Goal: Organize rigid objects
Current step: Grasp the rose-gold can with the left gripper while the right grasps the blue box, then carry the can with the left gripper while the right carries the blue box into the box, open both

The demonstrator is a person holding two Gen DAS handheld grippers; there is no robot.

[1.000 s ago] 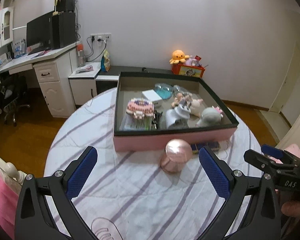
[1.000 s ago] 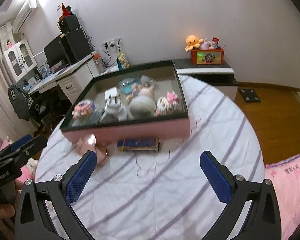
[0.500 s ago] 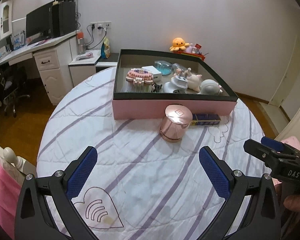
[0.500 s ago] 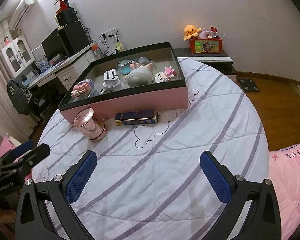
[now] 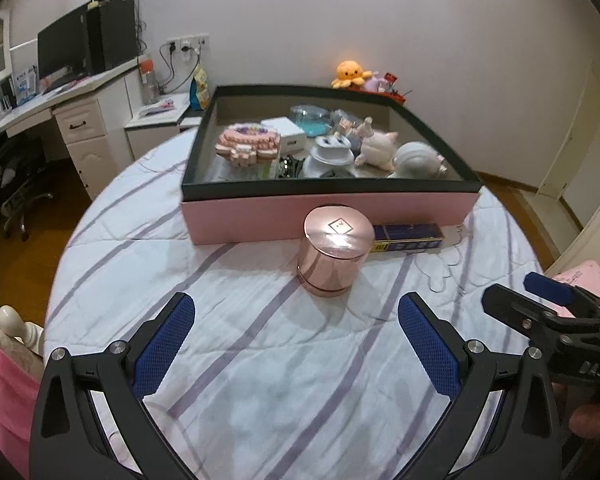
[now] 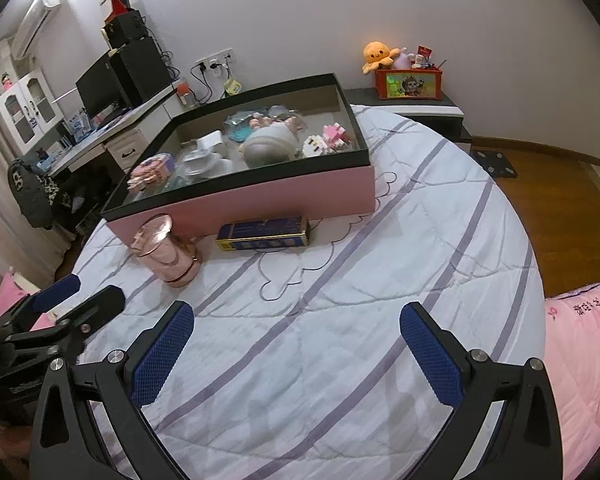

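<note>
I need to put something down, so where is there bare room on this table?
The striped cloth between both open tools and the pink box is bare, widest to the right of the blue tin. It is crowded along the box front, by the rose-gold canister and the tin, and inside the box.

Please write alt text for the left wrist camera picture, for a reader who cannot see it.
The open left gripper hovers over a round table with a striped cloth, aimed at a rose-gold round tin standing in front of a pink box full of small toys. A dark blue flat tin lies beside the round tin, and the right gripper shows at the right edge.
</note>
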